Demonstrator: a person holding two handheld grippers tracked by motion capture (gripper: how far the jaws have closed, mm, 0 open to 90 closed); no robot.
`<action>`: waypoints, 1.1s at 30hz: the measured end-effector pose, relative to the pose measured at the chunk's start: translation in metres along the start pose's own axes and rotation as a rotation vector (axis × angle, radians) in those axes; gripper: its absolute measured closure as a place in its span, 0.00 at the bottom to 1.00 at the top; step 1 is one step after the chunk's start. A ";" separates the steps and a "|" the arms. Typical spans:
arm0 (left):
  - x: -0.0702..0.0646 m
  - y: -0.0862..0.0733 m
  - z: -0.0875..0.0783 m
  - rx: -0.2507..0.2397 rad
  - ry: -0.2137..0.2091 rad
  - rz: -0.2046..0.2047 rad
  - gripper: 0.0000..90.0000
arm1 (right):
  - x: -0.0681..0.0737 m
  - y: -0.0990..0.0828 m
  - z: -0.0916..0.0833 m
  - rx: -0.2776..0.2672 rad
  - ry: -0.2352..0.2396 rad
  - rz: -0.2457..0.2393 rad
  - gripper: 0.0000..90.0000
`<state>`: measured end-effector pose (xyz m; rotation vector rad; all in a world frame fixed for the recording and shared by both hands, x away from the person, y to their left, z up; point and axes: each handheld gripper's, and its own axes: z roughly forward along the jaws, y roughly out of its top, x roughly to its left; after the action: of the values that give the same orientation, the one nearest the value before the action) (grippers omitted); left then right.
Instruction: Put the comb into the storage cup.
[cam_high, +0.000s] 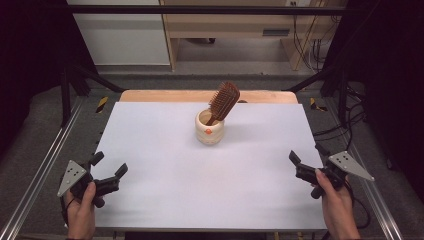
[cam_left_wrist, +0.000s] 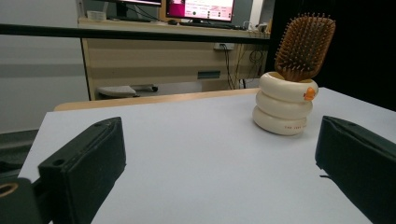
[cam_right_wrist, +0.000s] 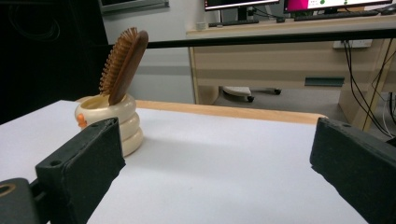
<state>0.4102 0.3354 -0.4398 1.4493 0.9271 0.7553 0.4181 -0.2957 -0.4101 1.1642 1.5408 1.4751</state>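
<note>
Claws sit low in the frame with jaws spread and empty: left claw (cam_high: 109, 165) at lower left, right claw (cam_high: 306, 158) at lower right, both over the white desk (cam_high: 165, 190). Well apart, upper centre, a cream holder (cam_high: 209, 128) carries a wooden hairbrush (cam_high: 223, 101), tilted, bristle head up.

A wooden paddle hairbrush (cam_high: 223, 102) stood handle-down in a cream, ribbed, three-ringed cup (cam_high: 209, 128), head tilted up to the right, bristles facing left, near the white table's far middle.
</note>
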 end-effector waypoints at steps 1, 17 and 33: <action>0.000 0.000 0.000 -0.001 -0.001 0.002 0.02 | 0.001 -0.003 0.000 0.000 0.003 0.003 0.03; -0.006 0.000 0.002 0.005 -0.027 0.018 0.02 | 0.014 -0.028 0.009 0.018 0.049 -0.028 0.03; -0.008 0.001 0.003 0.002 -0.043 0.013 0.02 | 0.028 -0.040 0.015 0.012 0.093 -0.045 0.04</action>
<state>0.4087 0.3268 -0.4384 1.4692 0.8857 0.7303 0.4168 -0.2622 -0.4485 1.0745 1.6302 1.5111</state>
